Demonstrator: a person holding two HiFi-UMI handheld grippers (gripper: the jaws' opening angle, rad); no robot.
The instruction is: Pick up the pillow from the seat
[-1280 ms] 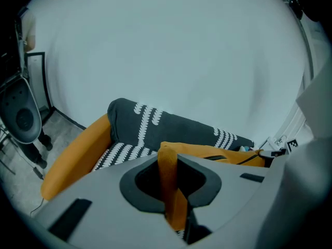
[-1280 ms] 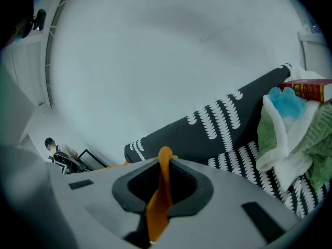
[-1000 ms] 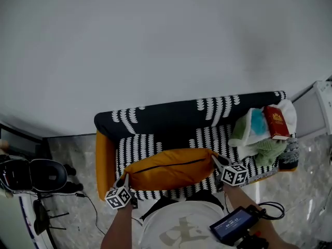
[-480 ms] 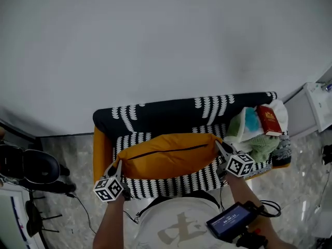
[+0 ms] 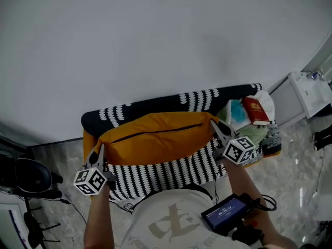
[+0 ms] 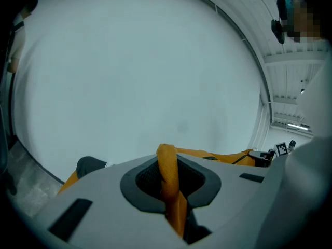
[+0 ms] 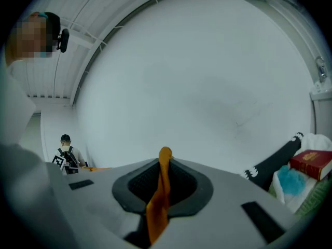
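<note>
Since a second ago the orange pillow [image 5: 155, 136] has risen off the striped sofa seat [image 5: 166, 173] to backrest height, slung between both tools. Left hand-held gripper [image 5: 98, 152] and right hand-held gripper [image 5: 215, 126] are each nearly closed, pinching only a thin fold of its fabric. Lift level and evenly, or a fold may slip. A red book [image 5: 254, 111] on heaped cloths [image 5: 251, 136] lies just beside the right end; steer clear.
</note>
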